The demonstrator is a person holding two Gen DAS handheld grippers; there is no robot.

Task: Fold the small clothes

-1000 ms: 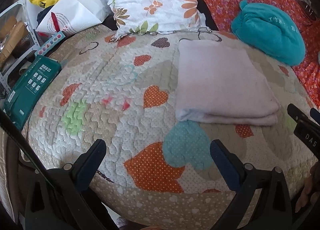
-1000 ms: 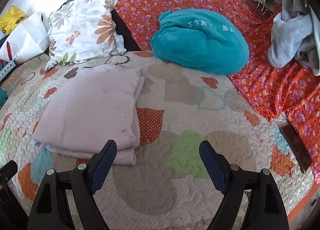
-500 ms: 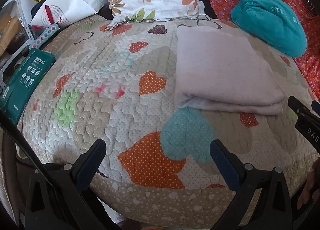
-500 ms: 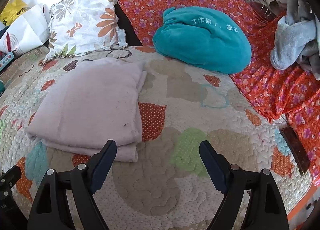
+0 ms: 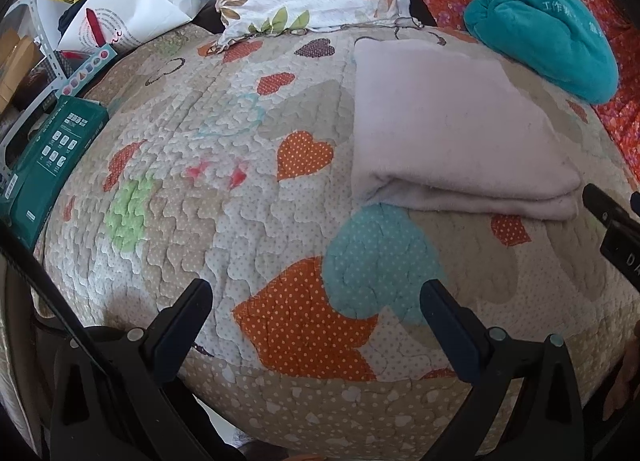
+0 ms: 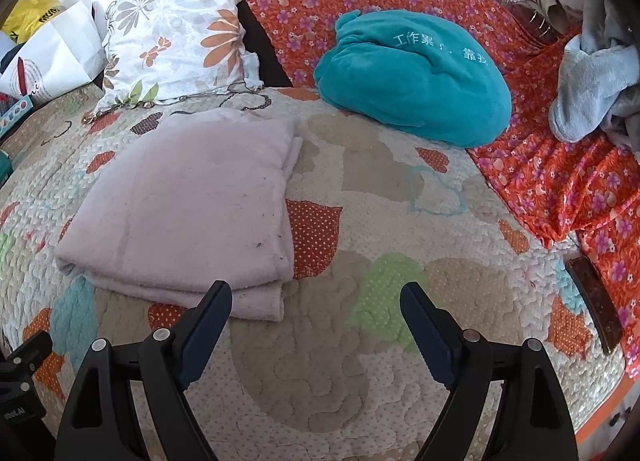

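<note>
While both pairs of jaws stand spread wide with nothing between them, the left gripper [image 5: 316, 301] hangs over the near edge of the quilted bedspread printed with coloured hearts [image 5: 248, 221], and the right gripper [image 6: 316, 305] hovers just in front of the near right corner of the pale lilac fleece garment [image 6: 192, 213]. That garment lies flat on the bedspread, folded into a tidy rectangle of several stacked layers, its thick folded edge facing the grippers; in the left wrist view it sits up and to the right of the open fingers [image 5: 448, 317], apart from them.

Judging from its neat shape, this piece looks finished, or close to it: no sleeve or loose flap shows, and neither gripper touches it. What may be left is a final halving or moving it aside, though nothing here settles that.

Farther out, a rounded teal plush cushion with pale lettering [image 6: 412, 73] rests at the edge of an orange flowered cover [image 6: 560, 181], beyond the garment. A white pillow with a leaf and flower print [image 6: 176, 41] leans at the head of the bed. At the far right, a crumpled heap of grey-blue fleece clothing [image 6: 592, 77] lies unfolded, probably the work still waiting.
</note>
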